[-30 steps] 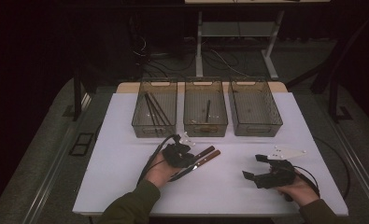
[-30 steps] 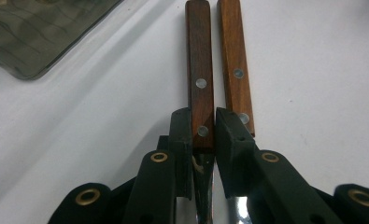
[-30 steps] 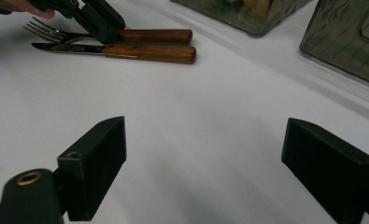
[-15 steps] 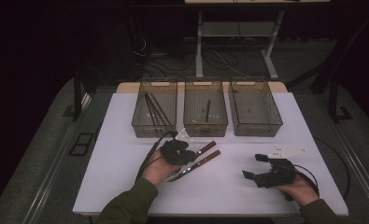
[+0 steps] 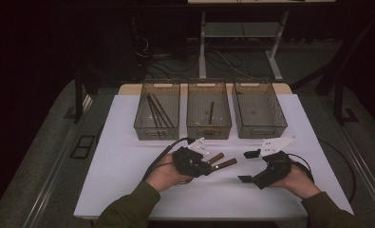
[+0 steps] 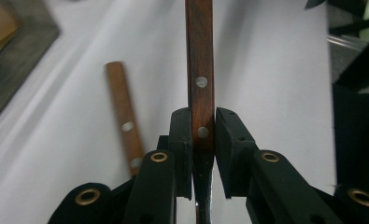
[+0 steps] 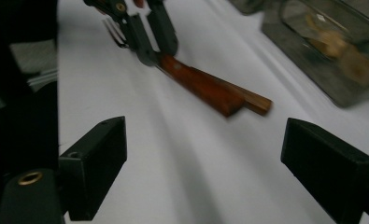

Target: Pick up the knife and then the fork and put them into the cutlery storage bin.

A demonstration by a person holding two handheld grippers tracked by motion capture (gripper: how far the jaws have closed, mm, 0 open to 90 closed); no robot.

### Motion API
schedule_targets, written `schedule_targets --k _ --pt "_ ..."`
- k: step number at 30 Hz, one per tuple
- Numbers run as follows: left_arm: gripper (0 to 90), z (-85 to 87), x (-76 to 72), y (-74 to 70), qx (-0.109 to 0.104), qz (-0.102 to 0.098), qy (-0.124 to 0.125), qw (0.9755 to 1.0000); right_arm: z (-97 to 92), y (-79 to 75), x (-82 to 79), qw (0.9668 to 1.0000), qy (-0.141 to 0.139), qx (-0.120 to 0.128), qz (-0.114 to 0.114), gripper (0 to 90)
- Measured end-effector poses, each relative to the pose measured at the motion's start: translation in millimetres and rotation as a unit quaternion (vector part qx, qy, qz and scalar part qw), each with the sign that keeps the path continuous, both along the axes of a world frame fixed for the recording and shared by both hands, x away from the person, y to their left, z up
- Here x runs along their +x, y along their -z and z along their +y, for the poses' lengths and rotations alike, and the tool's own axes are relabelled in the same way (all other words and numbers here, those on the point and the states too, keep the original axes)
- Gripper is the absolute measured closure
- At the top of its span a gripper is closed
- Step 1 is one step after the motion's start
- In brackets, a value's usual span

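We are pinching a wooden-handled fork (image 6: 200, 88) in the left gripper (image 6: 203, 135); beside the fork, the right gripper (image 7: 203, 158) is hovering spread wide.

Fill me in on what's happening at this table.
A person works with a tool in each hand. The left tool is shut on a wooden-handled fork, held above the white table; a second handle lies beside it. The right tool is open and holds nothing. Three bins stand behind.
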State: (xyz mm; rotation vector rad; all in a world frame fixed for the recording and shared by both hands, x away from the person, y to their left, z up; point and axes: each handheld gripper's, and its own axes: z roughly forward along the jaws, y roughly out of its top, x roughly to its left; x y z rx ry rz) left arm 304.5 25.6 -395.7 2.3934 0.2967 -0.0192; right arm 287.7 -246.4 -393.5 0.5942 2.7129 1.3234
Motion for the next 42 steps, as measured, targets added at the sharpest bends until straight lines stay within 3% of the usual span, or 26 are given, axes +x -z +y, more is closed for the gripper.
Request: schedule_targets --k 5,7,11,13,15,20,22,25,28,29,31,34,35,38,42 --pt "77.0 -8.3 -8.5 -3.0 0.007 -0.006 0.046 0.9989 21.0 -1.9 4.1 0.9982 -0.057 -0.021 0.007 15.2" --pt "77.0 -10.9 -11.8 -2.3 0.008 -0.003 0.052 0.9986 27.8 -0.3 7.6 0.9953 -0.088 -0.040 0.001 18.9" --pt "76.9 -12.3 -13.1 -2.2 0.011 -0.007 0.076 0.9970 43.8 4.4 7.8 0.9901 -0.123 -0.068 0.003 23.7" --pt "76.9 -12.6 -13.7 -2.8 0.014 -0.007 0.082 0.9965 50.1 7.6 8.1 0.9870 -0.137 -0.085 0.005 31.6" --pt "77.0 -12.4 -15.7 -3.0 0.013 0.002 0.082 0.9965 54.7 10.3 7.7 0.9841 -0.150 -0.094 0.017 40.7" --pt "76.9 -13.2 -16.3 -3.6 0.020 0.001 0.094 0.9954 59.6 15.1 6.1 0.9804 -0.160 -0.113 0.024 59.0" --pt "76.9 -13.8 -17.2 -3.2 0.020 0.001 0.095 0.9953 59.8 15.9 6.6 0.9793 -0.167 -0.114 0.015 65.8" --pt "76.9 -14.2 -17.2 -3.4 0.022 0.001 0.101 0.9947 60.4 16.4 6.4 0.9761 -0.185 -0.113 0.018 72.7" --pt "76.8 -14.3 -18.7 -3.1 0.020 -0.002 0.106 0.9941 60.7 15.5 3.8 0.9751 -0.189 -0.112 0.028 74.7" --pt "76.7 -14.0 -18.6 -2.9 0.017 -0.003 0.108 0.9940 60.8 15.1 2.1 0.9758 -0.187 -0.107 0.037 75.0" --pt "76.5 -12.0 -17.4 -3.3 0.011 -0.016 0.113 0.9934 60.0 14.2 2.1 0.9761 -0.185 -0.109 0.031 75.2" --pt "74.9 -6.6 -15.0 -4.3 -0.014 -0.034 0.105 0.9938 57.1 12.3 3.7 0.9794 -0.172 -0.101 0.031 75.4" --pt "68.1 -3.7 -15.0 -4.7 -0.026 -0.032 0.088 0.9953 55.7 11.6 4.7 0.9805 -0.167 -0.100 0.029 75.4" --pt "52.6 10.0 -10.8 -7.3 -0.057 -0.040 0.052 0.9962 48.7 11.6 8.5 0.9833 -0.149 -0.100 0.028 75.3" --pt "42.4 37.7 -7.4 -6.9 -0.102 -0.044 -0.014 0.9937 34.1 9.0 13.7 0.9887 -0.111 -0.099 0.021 75.3"
